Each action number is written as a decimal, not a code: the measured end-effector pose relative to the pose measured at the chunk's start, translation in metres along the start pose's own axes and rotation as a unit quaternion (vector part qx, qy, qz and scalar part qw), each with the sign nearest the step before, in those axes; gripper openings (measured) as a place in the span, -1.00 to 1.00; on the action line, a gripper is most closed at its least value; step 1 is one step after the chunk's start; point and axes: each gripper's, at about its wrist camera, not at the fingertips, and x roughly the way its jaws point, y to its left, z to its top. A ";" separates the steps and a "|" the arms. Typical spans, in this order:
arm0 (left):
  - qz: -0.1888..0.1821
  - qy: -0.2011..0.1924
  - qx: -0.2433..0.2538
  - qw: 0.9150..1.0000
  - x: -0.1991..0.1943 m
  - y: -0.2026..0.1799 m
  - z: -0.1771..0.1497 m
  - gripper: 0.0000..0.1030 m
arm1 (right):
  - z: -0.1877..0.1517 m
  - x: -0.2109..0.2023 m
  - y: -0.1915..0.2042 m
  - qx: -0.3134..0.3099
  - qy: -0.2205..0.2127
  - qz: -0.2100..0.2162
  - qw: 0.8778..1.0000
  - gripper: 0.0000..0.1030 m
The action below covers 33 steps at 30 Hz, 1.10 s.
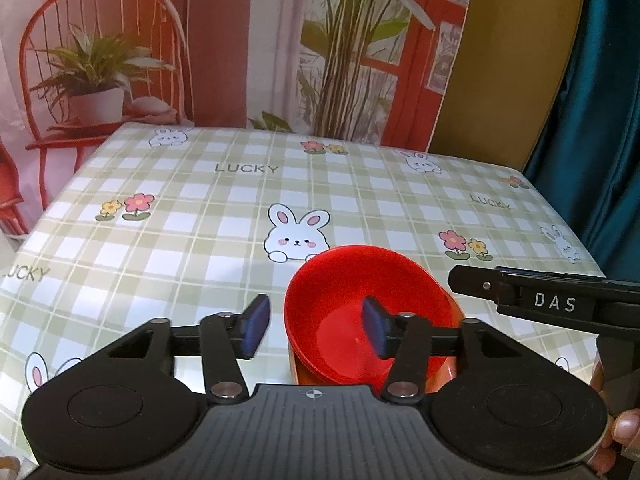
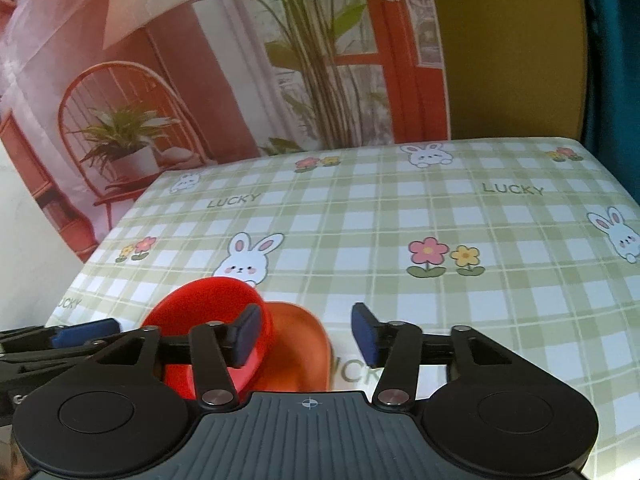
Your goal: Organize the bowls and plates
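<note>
A red bowl [image 1: 352, 304] sits tilted inside an orange bowl [image 1: 444, 376] near the table's front edge. My left gripper [image 1: 316, 330] is open, its right finger inside the red bowl, its left finger outside the rim. In the right wrist view the red bowl [image 2: 200, 304] and the orange bowl [image 2: 296, 356] lie low and left of centre. My right gripper [image 2: 306, 336] is open above the orange bowl, its left finger over the red bowl's rim. The right gripper also shows in the left wrist view as a black bar marked DAS [image 1: 552, 300].
The table wears a green checked cloth [image 1: 224, 208] with rabbits, flowers and LUCKY prints. A printed backdrop with a red chair and plants [image 1: 96, 68] hangs behind the far edge. A teal curtain [image 1: 600, 120] hangs at the right.
</note>
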 end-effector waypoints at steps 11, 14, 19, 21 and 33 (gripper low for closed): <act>0.035 -0.015 0.000 0.999 -0.004 0.002 0.003 0.38 | -0.001 0.004 -0.007 0.010 0.007 -0.008 1.000 0.84; 0.038 -0.022 0.005 0.999 -0.006 0.001 0.004 0.44 | 0.001 0.003 -0.006 0.004 0.007 -0.007 1.000 0.93; 0.040 -0.032 0.004 0.999 -0.010 0.001 0.007 0.52 | 0.002 -0.001 -0.001 -0.010 0.003 -0.008 1.000 0.99; 0.039 -0.034 0.000 0.999 -0.012 0.003 0.008 0.52 | 0.004 -0.004 0.001 -0.014 -0.002 -0.010 1.000 0.99; 0.072 -0.101 -0.017 0.992 -0.052 0.017 0.056 0.53 | 0.054 -0.057 0.012 -0.046 -0.068 -0.024 0.996 0.99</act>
